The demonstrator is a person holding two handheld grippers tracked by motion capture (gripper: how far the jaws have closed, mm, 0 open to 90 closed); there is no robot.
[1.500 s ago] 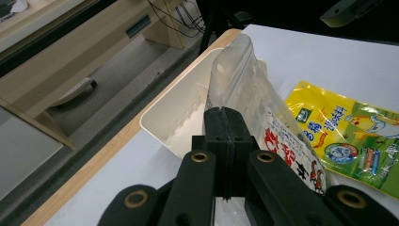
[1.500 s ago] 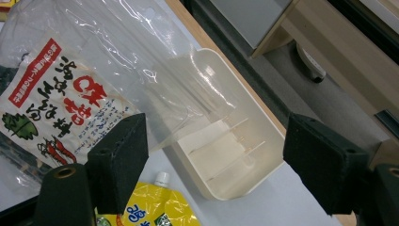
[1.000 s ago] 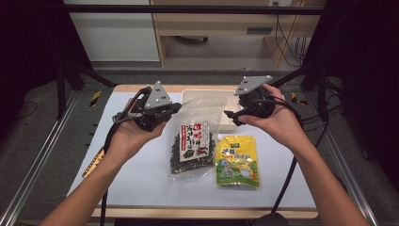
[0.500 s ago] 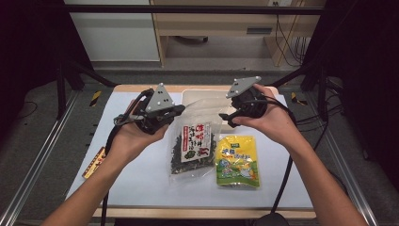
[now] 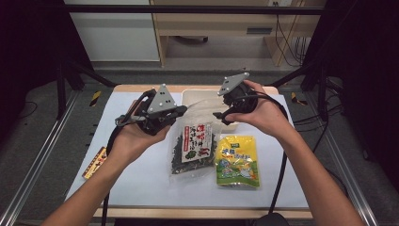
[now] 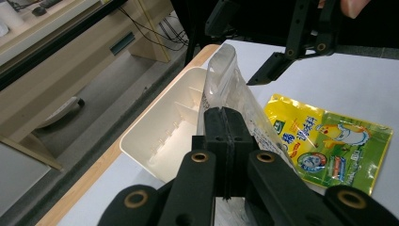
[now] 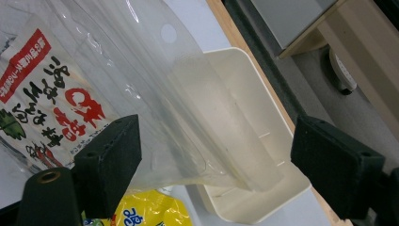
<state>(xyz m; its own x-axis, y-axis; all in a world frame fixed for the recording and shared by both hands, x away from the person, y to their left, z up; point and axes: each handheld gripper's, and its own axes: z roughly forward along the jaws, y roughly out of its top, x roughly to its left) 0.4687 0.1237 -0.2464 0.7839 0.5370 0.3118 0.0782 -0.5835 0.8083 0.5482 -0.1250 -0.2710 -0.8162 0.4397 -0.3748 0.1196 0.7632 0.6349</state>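
Observation:
A clear bag of dark seaweed (image 5: 192, 149) with a red and white label lies mid-table, its empty top raised. My left gripper (image 5: 180, 111) is shut on that top edge; in the left gripper view the closed jaws (image 6: 225, 123) pinch the clear film (image 6: 225, 77). My right gripper (image 5: 222, 117) hovers open just right of the bag's top. In the right gripper view its wide-apart jaws (image 7: 221, 160) straddle the clear film (image 7: 155, 89) without touching it. A yellow snack pouch (image 5: 236, 160) lies flat to the bag's right.
A white divided tray (image 5: 192, 95) sits behind the bag at the table's far edge, also seen as the tray (image 6: 155, 141) and the tray (image 7: 237, 61). A small orange packet (image 5: 95, 163) lies at the left edge. Cables trail from both grippers.
My right gripper has moved left toward the bag's raised top. The left gripper has shifted slightly right, holding the bag's edge.

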